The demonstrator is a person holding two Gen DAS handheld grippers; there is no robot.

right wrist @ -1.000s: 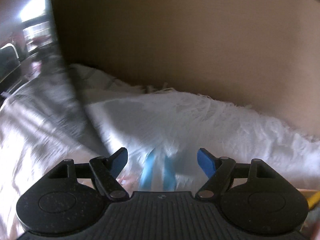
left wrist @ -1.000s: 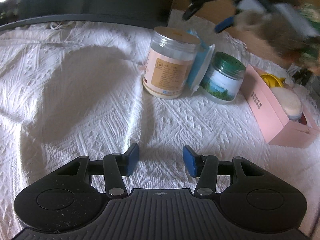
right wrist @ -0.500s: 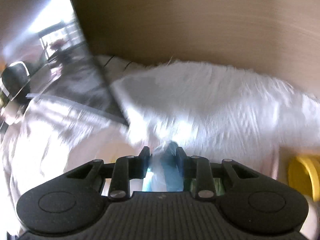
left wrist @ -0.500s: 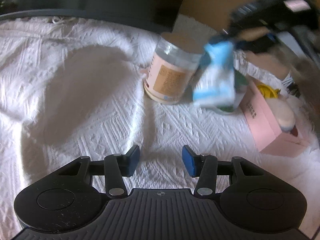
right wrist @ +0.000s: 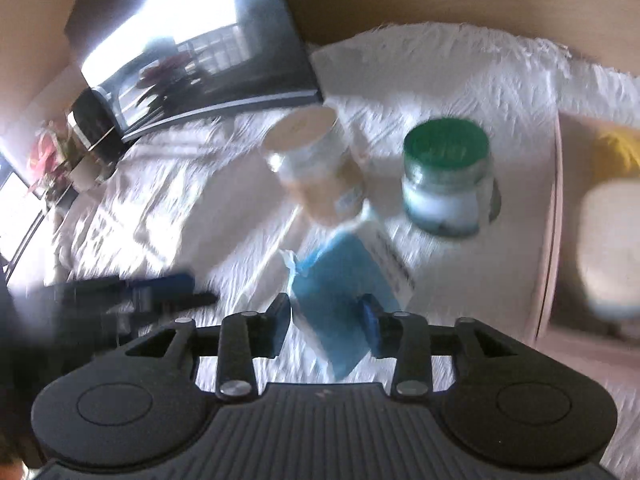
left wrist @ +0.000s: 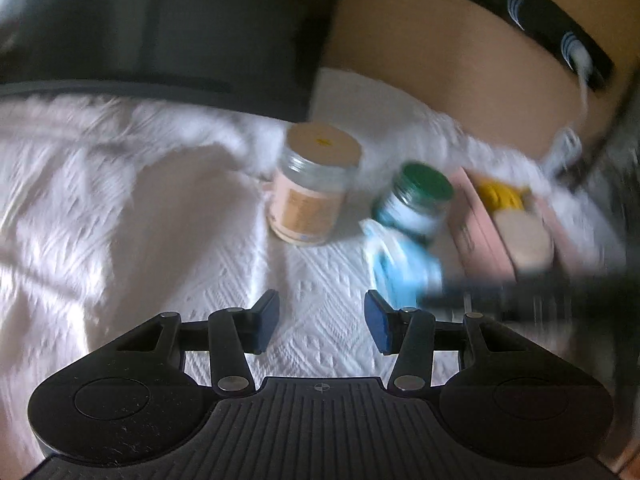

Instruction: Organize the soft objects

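A soft blue-and-white packet (right wrist: pixel 344 284) lies on the white cloth between the fingers of my right gripper (right wrist: pixel 326 324), whose jaws stand apart around it. In the left wrist view the packet (left wrist: pixel 400 264) sits in front of the green-lidded jar, with the blurred right gripper (left wrist: pixel 520 296) beside it. My left gripper (left wrist: pixel 322 320) is open and empty, low over the cloth. A pink box (left wrist: pixel 480 232) at the right holds a yellow item (left wrist: pixel 500 196) and a pale round pad (left wrist: pixel 524 236).
A tan-lidded jar (left wrist: pixel 310 192) and a green-lidded jar (left wrist: pixel 416 204) stand on the white textured cloth (left wrist: pixel 140 220). A dark screen (left wrist: pixel 160 28) stands behind, with a brown wall (left wrist: pixel 440 60) at the back. The pink box also shows in the right wrist view (right wrist: pixel 556 240).
My right gripper lifted the blue packet from between the jars, carried it forward and down to the cloth, and its jaws have widened around it. The left gripper stayed open and shifted little.
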